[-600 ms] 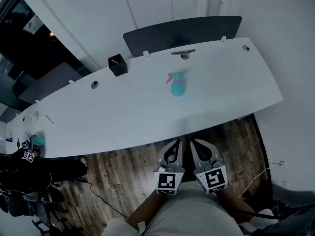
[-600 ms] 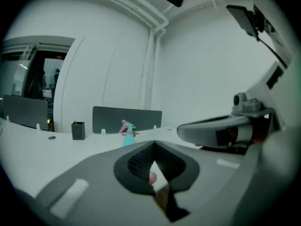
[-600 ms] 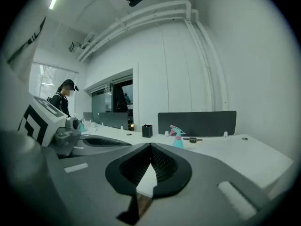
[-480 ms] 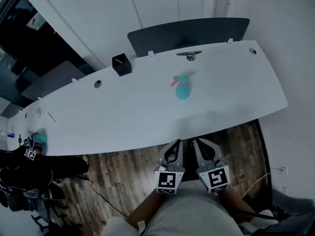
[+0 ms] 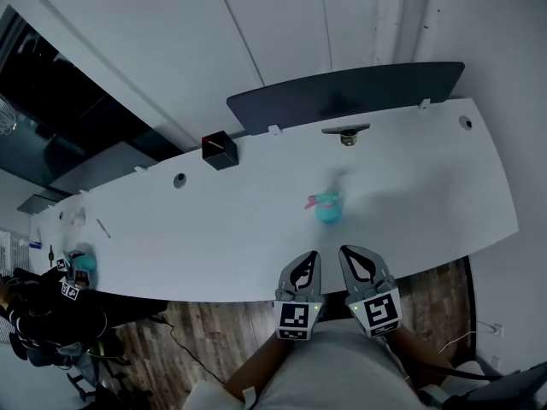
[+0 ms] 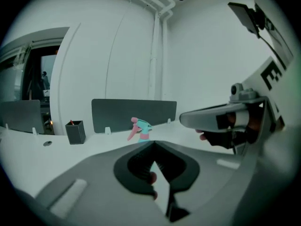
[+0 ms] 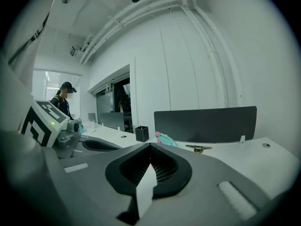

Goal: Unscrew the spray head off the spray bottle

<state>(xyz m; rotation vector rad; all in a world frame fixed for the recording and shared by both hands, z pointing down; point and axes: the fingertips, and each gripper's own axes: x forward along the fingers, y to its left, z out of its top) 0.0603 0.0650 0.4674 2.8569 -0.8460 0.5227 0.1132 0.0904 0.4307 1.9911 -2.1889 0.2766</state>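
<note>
teal plastic spray bottle (image 5: 330, 209) with a pink spray head (image 5: 313, 202) stands upright on the long white desk (image 5: 171, 229), a little beyond the tips of both grippers and touched by neither. the left gripper (image 5: 306, 263) and the right gripper (image 5: 352, 259) hover side by side near the desk's near edge, each with its jaws closed together and nothing between them; each gripper's own view shows the same. i judge the step in hand to be the approach: the head is on the bottle and no grasp has begun. the next move seems to call for both sets of jaws to part, 1 gripper to clamp the bottle's body and hold it steady, and the other to close on the pink head or its collar and twist. the bare desk between grippers and bottle leaves the way free. a black square pen holder (image 5: 220, 150) sits well to the left, a small brass-coloured metal fitting (image 5: 346, 132) lies beyond the bottle by the dark grey divider panel (image 5: 342, 96), and neither stands in the way. a person (image 7: 63, 100) stands at the far left end, well apart.
</note>
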